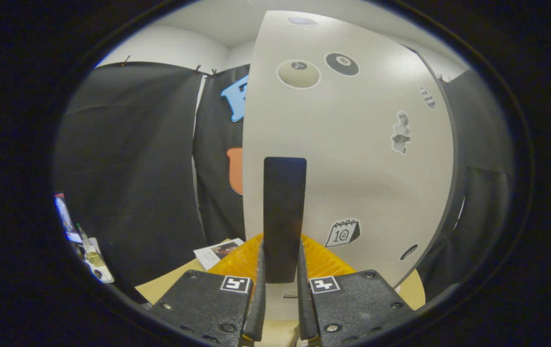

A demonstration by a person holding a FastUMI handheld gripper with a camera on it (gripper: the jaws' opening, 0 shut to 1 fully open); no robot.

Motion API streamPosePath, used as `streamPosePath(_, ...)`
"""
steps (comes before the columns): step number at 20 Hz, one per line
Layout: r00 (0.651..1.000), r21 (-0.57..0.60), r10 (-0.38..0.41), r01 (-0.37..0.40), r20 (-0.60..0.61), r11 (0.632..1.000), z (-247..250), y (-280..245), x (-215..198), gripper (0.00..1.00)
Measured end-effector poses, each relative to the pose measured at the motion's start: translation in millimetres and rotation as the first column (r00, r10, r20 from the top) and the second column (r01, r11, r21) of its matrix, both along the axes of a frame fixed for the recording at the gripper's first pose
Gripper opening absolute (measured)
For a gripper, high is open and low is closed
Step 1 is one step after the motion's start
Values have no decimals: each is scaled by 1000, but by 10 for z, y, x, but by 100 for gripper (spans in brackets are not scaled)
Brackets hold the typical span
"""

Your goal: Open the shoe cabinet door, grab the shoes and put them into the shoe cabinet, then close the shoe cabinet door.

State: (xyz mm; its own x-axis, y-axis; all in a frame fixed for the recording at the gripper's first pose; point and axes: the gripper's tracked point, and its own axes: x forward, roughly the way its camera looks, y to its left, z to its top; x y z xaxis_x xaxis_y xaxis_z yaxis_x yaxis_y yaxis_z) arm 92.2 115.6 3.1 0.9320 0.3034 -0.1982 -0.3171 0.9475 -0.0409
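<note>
While gripper [281, 262] clamps door handle [284, 212]

Lighting: bright, even, from overhead.
Glare: soft sheen on white cabinet door [352, 144].
Distortion: strong fisheye bowing at edges.
Focus: mostly sharp.

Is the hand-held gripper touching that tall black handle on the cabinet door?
Touching. In the gripper view, the hand-held gripper has both fingers pressed against the sides of the black handle on the white cabinet door, with no gap on either side.
</note>
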Motion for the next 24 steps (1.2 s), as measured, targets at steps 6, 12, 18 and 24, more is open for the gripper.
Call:
streamPosePath(6,993,31,121,-121,-7,992,30,-319,-477,32)
streamPosePath(12,985,61,171,-170,-11,984,56,-699,-959,32)
streamPosePath(18,981,77,188,-191,39,979,100,-1087,-1325,31)
streamPosePath(24,986,95,152,-157,63,983,122,-1700,-1624,31)
